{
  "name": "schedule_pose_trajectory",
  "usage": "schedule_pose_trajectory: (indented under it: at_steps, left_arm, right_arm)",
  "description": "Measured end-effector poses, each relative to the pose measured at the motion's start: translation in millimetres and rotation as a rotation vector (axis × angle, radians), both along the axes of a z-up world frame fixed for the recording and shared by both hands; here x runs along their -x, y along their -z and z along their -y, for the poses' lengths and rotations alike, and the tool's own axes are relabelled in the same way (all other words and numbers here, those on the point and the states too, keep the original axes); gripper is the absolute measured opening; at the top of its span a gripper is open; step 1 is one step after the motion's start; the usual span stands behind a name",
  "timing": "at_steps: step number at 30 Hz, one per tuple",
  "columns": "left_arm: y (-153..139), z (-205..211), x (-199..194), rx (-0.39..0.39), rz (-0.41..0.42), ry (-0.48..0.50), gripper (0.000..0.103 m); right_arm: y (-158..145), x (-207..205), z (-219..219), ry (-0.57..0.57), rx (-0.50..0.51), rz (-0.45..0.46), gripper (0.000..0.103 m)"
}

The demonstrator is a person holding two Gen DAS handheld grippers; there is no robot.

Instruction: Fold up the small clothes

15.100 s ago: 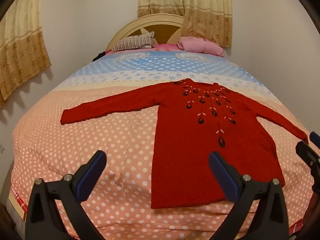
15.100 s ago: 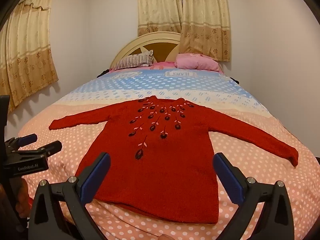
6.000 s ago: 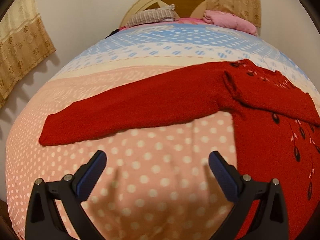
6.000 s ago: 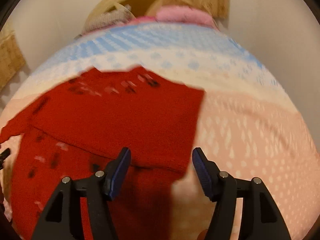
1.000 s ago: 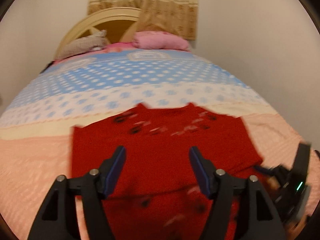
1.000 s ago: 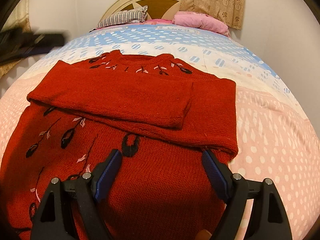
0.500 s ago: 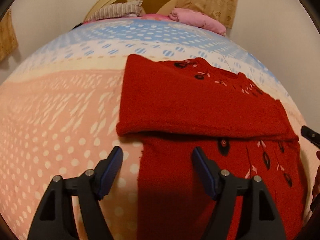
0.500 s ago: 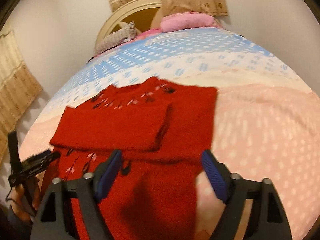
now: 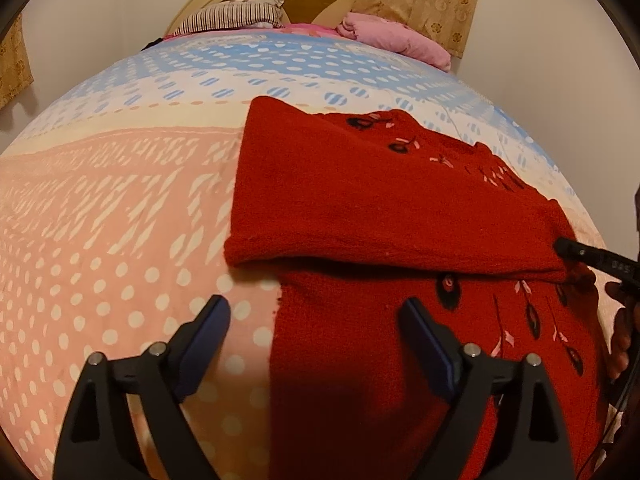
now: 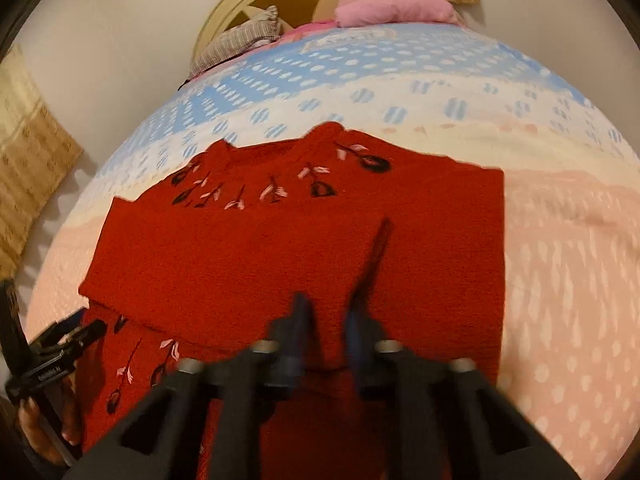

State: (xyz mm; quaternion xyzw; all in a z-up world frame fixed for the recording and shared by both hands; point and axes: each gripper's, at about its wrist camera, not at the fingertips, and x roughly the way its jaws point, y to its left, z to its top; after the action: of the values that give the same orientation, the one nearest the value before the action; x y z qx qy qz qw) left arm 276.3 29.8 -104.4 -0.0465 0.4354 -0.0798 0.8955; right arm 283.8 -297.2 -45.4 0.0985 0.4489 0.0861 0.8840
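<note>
Polka-dot bedspread (image 9: 120,240) lies bare left of the red sweater (image 9: 380,208).
Left gripper (image 9: 314,332), jaws opening, straddles its hem edge; right gripper (image 10: 328,332) angles down, clenched, apparently on nothing.

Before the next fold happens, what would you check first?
1. Sleeves folded across the sweater: ok.
2. Left fingers opening, straddling the sweater's side edge, not gripping: ok.
3. Right fingers shut: ok.
4. Cloth caught between the right fingers: cannot tell, blurred.
5. Sweater's bottom hem in sight: not ok, out of frame.
6. Bedspread beside the sweater lying flat: ok.
</note>
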Motion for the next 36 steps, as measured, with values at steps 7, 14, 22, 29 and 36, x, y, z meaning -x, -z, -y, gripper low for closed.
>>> schedule_pose_trajectory:
  at_steps: [7,14,22,29,36]
  left_arm:
    - [-1.0,-4.5,1.4,0.020,0.003,-0.014,0.090]
    - [-0.8,-2.4,1.3,-0.001,0.001,-0.021,0.090]
    - [-32.7,-5.7,1.5,-0.028,0.071,-0.034,0.091]
    - [-31.8,-6.4,-39.3,-0.086,0.057,-0.094,0.098]
    - [-0.1,-27.0,-51.5,-0.027,-0.017,-0.150,0.103]
  right_arm:
    - [-31.8,19.2,18.0,0.017,0.088,0.087,0.008]
    - [-7.4,17.8,41.1,0.065,0.086,0.042,0.008]
    - [-2.7,21.2,46.0,0.077,0.112,0.018,0.051]
    - [-25.7,30.2,22.4,-0.002,0.098,0.087,0.056]
    - [11.5,19.0,15.9,-0.036,0.075,0.045,0.054]
